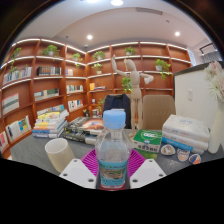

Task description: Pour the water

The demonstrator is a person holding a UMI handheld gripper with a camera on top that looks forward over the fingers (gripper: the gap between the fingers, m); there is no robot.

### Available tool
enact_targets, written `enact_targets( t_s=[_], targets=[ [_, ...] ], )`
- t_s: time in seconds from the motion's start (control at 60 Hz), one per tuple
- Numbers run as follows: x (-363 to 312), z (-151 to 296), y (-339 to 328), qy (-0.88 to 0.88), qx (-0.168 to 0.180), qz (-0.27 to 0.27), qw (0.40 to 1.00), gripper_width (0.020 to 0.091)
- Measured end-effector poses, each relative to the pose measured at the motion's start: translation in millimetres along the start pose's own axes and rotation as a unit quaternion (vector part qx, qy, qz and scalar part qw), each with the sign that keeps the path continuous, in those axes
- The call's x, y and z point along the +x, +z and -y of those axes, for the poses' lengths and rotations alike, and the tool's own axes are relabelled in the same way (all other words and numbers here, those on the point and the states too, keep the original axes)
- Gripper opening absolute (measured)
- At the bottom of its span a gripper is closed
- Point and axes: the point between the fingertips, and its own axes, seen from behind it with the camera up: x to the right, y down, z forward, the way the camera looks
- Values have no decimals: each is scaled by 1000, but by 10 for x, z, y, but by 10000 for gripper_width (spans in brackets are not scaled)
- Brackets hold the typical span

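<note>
Clear plastic water bottle (112,150) with pale blue cap, upright at lower centre of the frame, standing between the white fingers (80,172) of the gripper (112,172). Magenta pads (92,160) close at both sides of the bottle; actual pressing contact not discernible, so grip state impossible to tell. Left of the bottle, a cream paper cup (59,153) on the grey table (30,152). Stacked books (49,123) further back at left. Green-and-white box (148,140) and white plastic container (186,134) at right of frame. Wooden bookshelves (45,80) with plants across the upper half, ceiling lights above.
</note>
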Motion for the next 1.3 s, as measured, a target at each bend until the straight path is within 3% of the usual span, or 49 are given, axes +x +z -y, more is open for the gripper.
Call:
enact_targets(
  t_s=[0.067, 0.1, 0.283, 0.333, 0.467, 0.5, 0.533, 0.583, 1.1, 1.3],
  targets=[
    [25, -189, 46, 2, -14, -1, 1000, 339],
    [35, -148, 46, -2, 5, -1, 1000, 333],
    [10, -155, -6, -49, 18, -31, 998, 328],
    [23, -154, 9, -39, 16, -33, 999, 358],
    [19, -220, 9, -37, -2, -33, 999, 490],
    [41, -281, -1, -34, -16, -38, 999, 589],
    [74, -320, -32, -29, -25, -47, 998, 733],
    [75, -336, -101, -23, -25, -51, 998, 828],
    [276, -83, -1605, -5, 1, -163, 987, 835],
    [285, 4, -1910, -1, 22, -168, 986, 835]
  ],
)
